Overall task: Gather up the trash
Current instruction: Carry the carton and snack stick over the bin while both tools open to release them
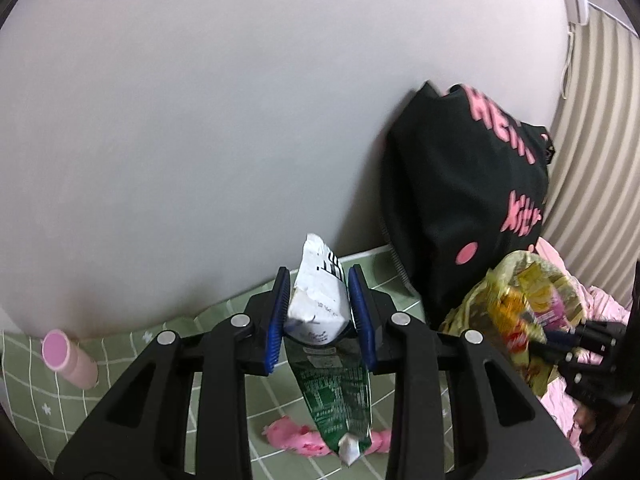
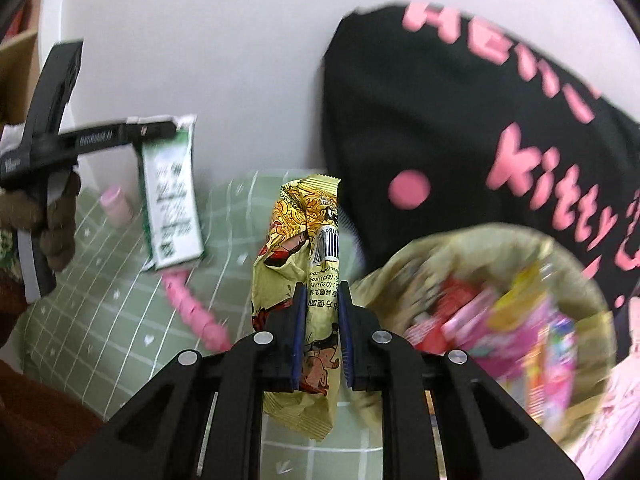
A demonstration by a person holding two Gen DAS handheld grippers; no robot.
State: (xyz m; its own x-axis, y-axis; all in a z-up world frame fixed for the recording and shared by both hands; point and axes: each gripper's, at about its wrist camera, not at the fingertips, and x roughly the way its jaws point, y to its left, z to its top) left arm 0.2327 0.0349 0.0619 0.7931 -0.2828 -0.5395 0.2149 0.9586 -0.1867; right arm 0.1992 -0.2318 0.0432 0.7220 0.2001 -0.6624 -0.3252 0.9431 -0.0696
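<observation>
Wrappers gripped in both hands above the green checked worktop (image 1: 120, 364).
Left fingers (image 1: 322, 312) clench a green-white packet (image 1: 320, 304); right fingers (image 2: 322, 340) clench a yellow wrapper (image 2: 304, 240) beside the trash bag (image 2: 480, 300).

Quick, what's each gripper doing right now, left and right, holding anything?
Left gripper: closed on a green and white packet, lifted off the table.
Right gripper: closed on a yellow snack wrapper, beside the trash bag.
</observation>
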